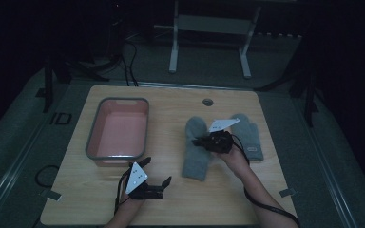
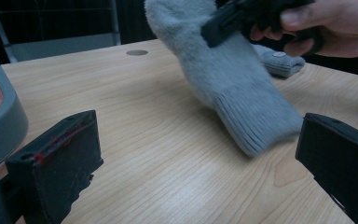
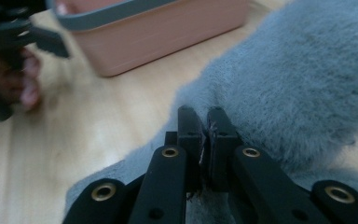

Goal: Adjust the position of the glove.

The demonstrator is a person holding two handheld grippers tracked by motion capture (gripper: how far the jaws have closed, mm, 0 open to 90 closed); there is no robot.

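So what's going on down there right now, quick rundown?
Right tool shut on near grey mitten. Left tool open, idle beside pink bin. Second mitten on table.

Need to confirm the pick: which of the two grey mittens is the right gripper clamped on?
The nearer-to-tub mitten; the right gripper pinches it, the other mitten lies untouched beyond.

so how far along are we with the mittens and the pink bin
Nothing looks done yet: the pink bin holds no mitten. In hand: the right gripper is shut on the near grey mitten, whose cuff appears lifted off the table in the left gripper view. The left gripper is open, holding nothing. Left, if the bin is the goal: carry this mitten over, then the second mitten.
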